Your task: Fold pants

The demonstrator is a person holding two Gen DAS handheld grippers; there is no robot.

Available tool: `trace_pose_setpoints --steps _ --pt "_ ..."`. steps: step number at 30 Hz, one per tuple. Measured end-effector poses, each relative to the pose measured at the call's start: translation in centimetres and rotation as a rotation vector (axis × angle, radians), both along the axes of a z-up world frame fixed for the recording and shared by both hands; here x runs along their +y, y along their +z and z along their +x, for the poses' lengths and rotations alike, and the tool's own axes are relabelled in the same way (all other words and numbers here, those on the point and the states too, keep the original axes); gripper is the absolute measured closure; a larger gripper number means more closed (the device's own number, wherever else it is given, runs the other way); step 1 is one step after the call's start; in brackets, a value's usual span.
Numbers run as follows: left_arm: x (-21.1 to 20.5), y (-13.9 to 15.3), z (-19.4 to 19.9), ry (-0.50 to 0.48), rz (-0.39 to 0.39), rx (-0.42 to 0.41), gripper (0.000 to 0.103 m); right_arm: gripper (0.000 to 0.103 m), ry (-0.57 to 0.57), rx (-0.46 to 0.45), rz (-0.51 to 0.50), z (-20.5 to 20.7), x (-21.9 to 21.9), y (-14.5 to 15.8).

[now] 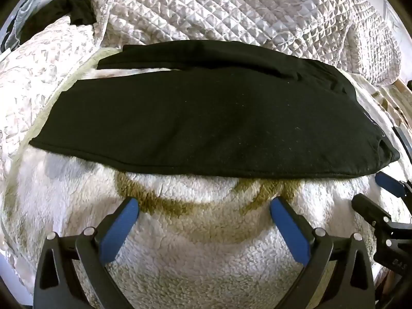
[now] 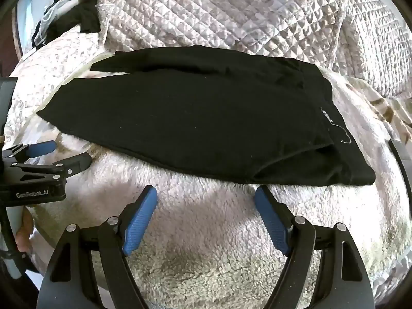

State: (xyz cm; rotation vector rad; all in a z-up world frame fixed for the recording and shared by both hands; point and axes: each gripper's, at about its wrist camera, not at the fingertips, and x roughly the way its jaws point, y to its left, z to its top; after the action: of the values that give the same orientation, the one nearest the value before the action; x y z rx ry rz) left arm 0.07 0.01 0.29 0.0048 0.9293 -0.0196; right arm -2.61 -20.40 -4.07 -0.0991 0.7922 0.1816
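- Both tools hang just short of the cloth: the left gripper (image 1: 204, 207) has its jaws spread wide and holds nothing, and the right gripper (image 2: 206, 199) is likewise wide apart and empty.
- Black pants (image 1: 200, 118) lie flat across the fleece blanket (image 1: 206, 244), apparently doubled leg over leg, waistband end toward the blanket's right edge, cuffs toward its left edge.
- Behind them a quilted cover (image 1: 231, 10) is bunched up; a dark garment (image 1: 72, 7) sits at the far left corner.
- Risk, as I judge it: a pinch at the near hem could catch only the top layer, so the lower leg stays behind and the fold skews.
- Deep pile could also get nipped with the hem, dragging the blanket up.
- The legs already sit misaligned at the cuff end; lifting unevenly would worsen that.
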Motion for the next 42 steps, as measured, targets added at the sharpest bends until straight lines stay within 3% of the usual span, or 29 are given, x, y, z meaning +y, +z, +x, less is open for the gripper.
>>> trace_pose_setpoints --steps 42 --pt "0.13 -0.19 -0.04 -0.001 -0.003 -0.002 0.000 0.023 0.004 -0.014 -0.063 -0.08 0.19 -0.25"
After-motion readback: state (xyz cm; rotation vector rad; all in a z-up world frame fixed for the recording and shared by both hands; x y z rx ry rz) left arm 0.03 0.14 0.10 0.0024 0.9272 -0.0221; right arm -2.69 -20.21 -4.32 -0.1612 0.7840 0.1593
